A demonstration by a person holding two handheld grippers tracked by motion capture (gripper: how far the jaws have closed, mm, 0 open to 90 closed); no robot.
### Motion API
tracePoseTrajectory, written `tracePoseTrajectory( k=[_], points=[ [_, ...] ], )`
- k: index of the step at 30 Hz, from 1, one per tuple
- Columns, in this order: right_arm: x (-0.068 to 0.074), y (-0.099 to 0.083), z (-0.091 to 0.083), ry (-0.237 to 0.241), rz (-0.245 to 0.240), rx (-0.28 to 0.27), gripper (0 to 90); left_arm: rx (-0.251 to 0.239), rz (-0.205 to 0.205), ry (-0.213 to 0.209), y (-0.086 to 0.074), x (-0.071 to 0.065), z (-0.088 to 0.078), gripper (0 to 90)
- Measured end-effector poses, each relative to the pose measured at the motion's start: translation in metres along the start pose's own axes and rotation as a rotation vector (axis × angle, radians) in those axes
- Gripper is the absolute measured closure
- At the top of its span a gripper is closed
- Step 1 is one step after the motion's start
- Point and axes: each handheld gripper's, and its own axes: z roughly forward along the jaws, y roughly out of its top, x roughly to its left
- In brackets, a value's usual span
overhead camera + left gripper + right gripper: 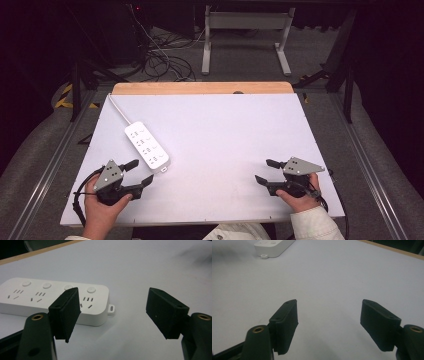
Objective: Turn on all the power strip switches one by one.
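White power strip [147, 147] on table [225, 130]; left gripper [139, 172] beside it, jaws apart.

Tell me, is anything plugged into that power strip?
No. The power strip lies flat with all its sockets empty; only its own cord leaves it.

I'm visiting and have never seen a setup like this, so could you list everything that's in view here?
Power strip: one, white, four sockets with buttons, left part of the table, just ahead of the left gripper.
Power strip cord: one, white, running to the far left corner.
Table: one, white top, wooden far edge.
Stand: one, white, on the floor beyond.
Cables: several, dark, on the floor beyond.
Left gripper: one, black, open, near left.
Right gripper: one, black, open, near right.
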Motion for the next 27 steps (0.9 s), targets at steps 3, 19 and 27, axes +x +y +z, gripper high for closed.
tracePoseTrajectory(
  k=[3, 19, 27],
  points=[
    [0.0, 0.0, 0.0, -0.002, -0.003, 0.001, 32.7, 0.0, 0.0, -0.001, 0.001, -0.001, 0.0, 27.9],
    [0.001, 0.0, 0.001, -0.012, -0.005, 0.013, 33.9, 0.037, 0.0, -0.002, 0.007, -0.002, 0.0, 34.2],
    [0.001, 0.0, 0.001, -0.013, -0.005, 0.018, 33.9, 0.041, -0.008, -0.034, 0.018, 0.0, 0.0, 41.5]
  ],
)
